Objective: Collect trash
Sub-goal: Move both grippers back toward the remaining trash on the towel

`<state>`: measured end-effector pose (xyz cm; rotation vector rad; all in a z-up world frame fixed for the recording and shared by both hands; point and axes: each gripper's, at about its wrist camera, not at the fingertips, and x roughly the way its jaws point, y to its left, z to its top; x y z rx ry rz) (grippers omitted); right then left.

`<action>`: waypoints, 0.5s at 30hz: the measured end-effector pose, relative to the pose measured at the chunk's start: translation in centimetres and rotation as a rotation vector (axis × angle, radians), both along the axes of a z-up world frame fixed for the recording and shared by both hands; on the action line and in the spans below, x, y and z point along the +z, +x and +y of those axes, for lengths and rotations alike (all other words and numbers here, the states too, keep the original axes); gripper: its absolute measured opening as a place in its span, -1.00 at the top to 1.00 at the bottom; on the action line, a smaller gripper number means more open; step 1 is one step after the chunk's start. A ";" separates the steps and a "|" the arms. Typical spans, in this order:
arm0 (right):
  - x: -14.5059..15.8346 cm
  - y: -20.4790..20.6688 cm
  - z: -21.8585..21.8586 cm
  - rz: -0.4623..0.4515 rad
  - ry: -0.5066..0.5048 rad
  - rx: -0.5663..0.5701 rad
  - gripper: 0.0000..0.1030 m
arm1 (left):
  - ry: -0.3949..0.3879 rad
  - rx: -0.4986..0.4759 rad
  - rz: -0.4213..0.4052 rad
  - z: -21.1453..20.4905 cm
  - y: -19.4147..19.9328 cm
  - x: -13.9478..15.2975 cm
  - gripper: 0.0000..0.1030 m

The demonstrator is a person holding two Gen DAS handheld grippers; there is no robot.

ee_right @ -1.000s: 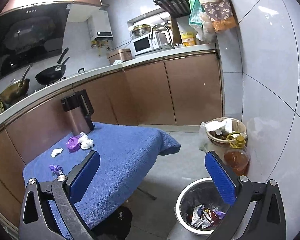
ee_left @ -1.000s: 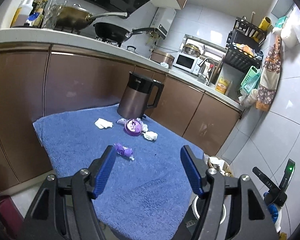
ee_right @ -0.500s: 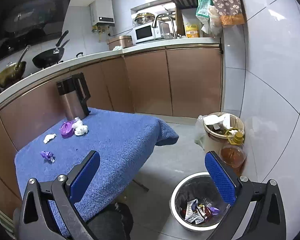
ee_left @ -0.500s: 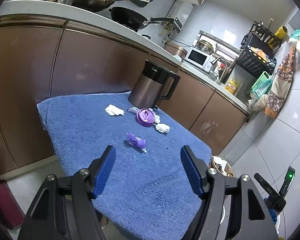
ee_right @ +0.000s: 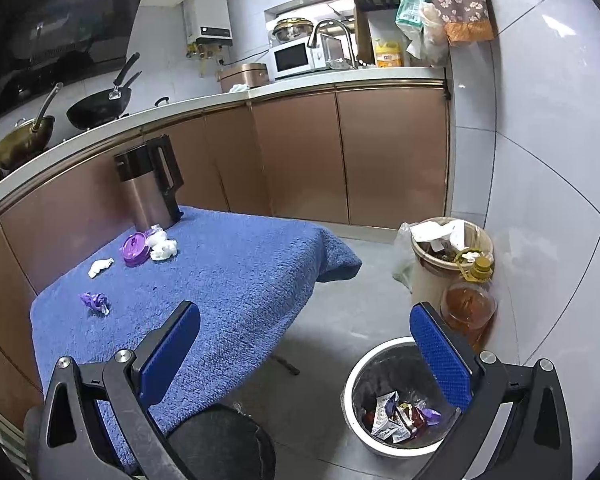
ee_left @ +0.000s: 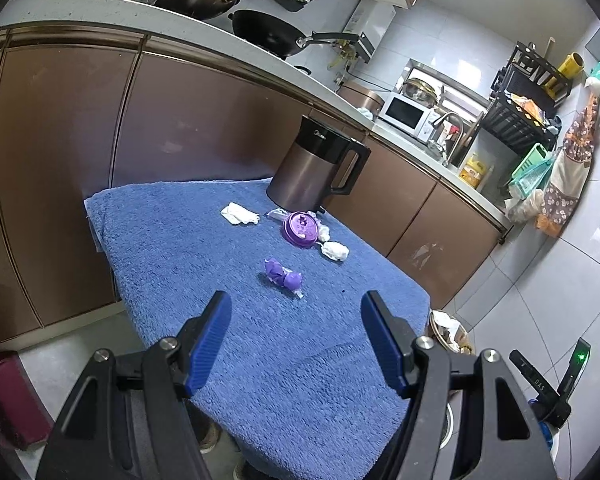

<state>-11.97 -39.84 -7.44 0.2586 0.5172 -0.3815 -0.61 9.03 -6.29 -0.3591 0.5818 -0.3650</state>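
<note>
On the blue-towel-covered bench, going left to right: a crumpled white tissue, a purple wrapper, a purple lid, another tissue wad. Behind them stands a brown kettle, logo too small to read. Left tool is spread wide over the towel, holding nothing. Right tool is spread too, with the trash bin of wrappers on the floor below.
</note>
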 end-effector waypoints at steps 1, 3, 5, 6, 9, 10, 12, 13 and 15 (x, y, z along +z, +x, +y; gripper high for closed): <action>0.0 -0.2 -0.1 -0.003 0.002 -0.003 -1.00 | 0.001 0.002 0.001 0.0 -0.1 0.0 -0.27; -0.1 -0.3 -0.4 -0.008 0.005 -0.006 -1.00 | 0.002 0.006 0.008 0.0 -0.1 -0.3 -0.27; -0.3 -0.3 -0.8 -0.008 0.013 -0.007 -1.00 | 0.002 0.009 0.017 0.0 0.0 -0.4 -0.27; -0.4 -0.4 -0.9 -0.006 0.014 -0.004 -1.00 | 0.002 0.009 0.022 -0.1 0.0 -0.5 -0.27; -0.7 -0.5 -1.0 0.001 0.012 -0.010 -1.00 | 0.005 0.004 0.035 -0.3 0.2 -0.8 -0.27; -0.8 -0.5 -1.2 0.004 0.017 -0.011 -1.00 | 0.006 0.002 0.038 -0.4 0.3 -0.9 -0.27; -0.9 -0.5 -1.3 0.008 0.021 -0.018 -1.00 | 0.007 -0.003 0.042 -0.5 0.3 -1.0 -0.28; -0.9 -0.5 -1.5 0.009 0.021 -0.019 -1.00 | 0.008 -0.005 0.043 -0.6 0.4 -1.1 -0.28; -0.9 -0.6 -1.6 0.009 0.019 -0.022 -1.00 | 0.007 -0.008 0.047 -0.7 0.4 -1.2 -0.28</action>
